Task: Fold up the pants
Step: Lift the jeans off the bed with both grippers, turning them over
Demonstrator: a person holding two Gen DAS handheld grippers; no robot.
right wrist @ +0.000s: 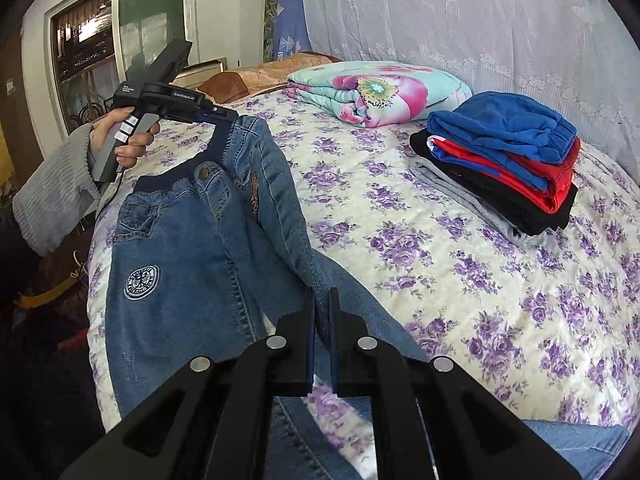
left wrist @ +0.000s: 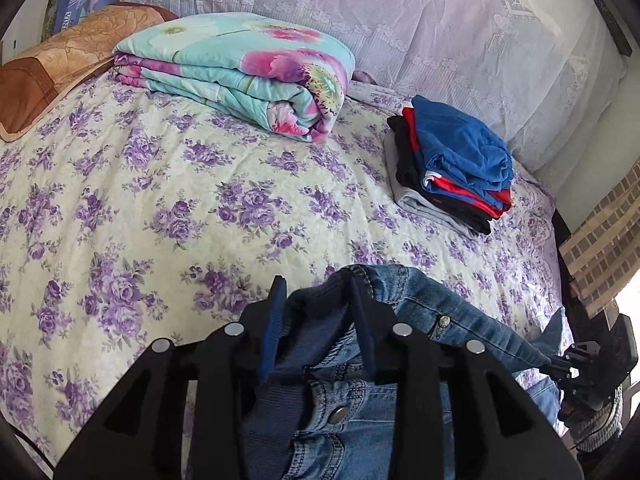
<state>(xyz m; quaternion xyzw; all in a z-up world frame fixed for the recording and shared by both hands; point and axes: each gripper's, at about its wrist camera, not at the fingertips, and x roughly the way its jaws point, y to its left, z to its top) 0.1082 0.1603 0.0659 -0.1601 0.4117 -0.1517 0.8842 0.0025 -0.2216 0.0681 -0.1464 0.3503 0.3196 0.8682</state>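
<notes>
A pair of blue jeans [right wrist: 192, 248] with a round white badge hangs lifted over the near left edge of the bed. My left gripper [left wrist: 318, 284] is shut on the jeans' dark ribbed waistband [left wrist: 320, 312]; it also shows in the right wrist view [right wrist: 224, 118], held by a hand in a grey sleeve. My right gripper [right wrist: 323, 296] is shut on a fold of the jeans lower down the side. In the left wrist view the right gripper [left wrist: 560, 364] shows at the far right, gripping the denim.
The bed has a purple-flowered quilt [left wrist: 180, 200]. A stack of folded clothes [right wrist: 516, 160], blue on top, lies at the right. A folded flowered blanket [right wrist: 380, 90] and a brown pillow [left wrist: 60, 68] lie at the back. A lace curtain [right wrist: 480, 20] hangs behind.
</notes>
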